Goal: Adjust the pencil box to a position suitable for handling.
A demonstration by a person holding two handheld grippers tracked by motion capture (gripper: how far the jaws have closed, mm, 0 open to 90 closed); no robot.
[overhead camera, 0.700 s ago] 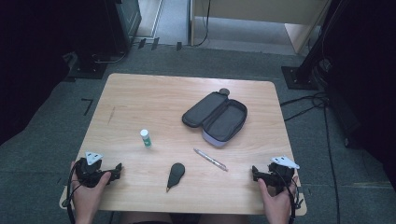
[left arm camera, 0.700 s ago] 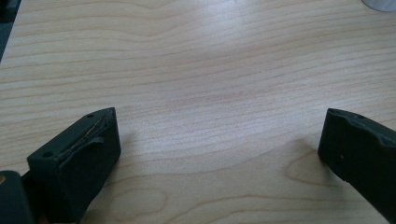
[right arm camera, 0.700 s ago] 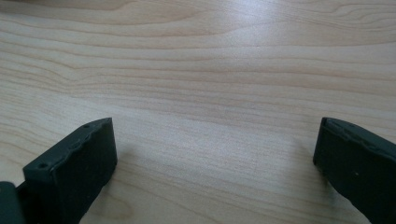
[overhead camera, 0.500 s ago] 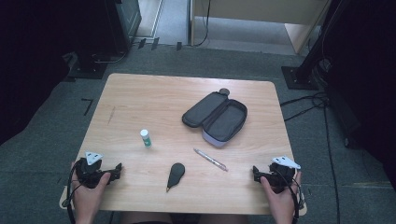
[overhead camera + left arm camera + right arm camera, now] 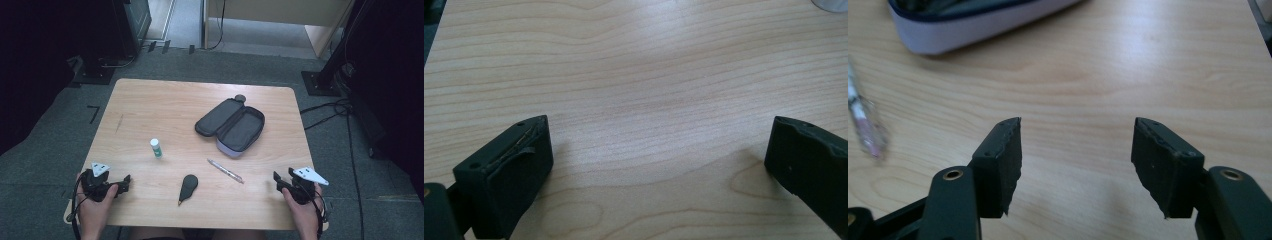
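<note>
Resting low over the table (image 5: 150,105), the left gripper (image 5: 659,150) has fingers wide apart, bare wood between them; the right gripper (image 5: 1075,160) gapes empty, pen (image 5: 863,125) off beyond one fingertip, pencil case (image 5: 973,20) ahead.

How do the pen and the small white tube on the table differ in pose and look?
The pen lies flat, angled across the table; the white tube stands upright. The pen is long, thin and clear-bodied; the tube is short, stubby, with a green band. Neither is held.
</note>
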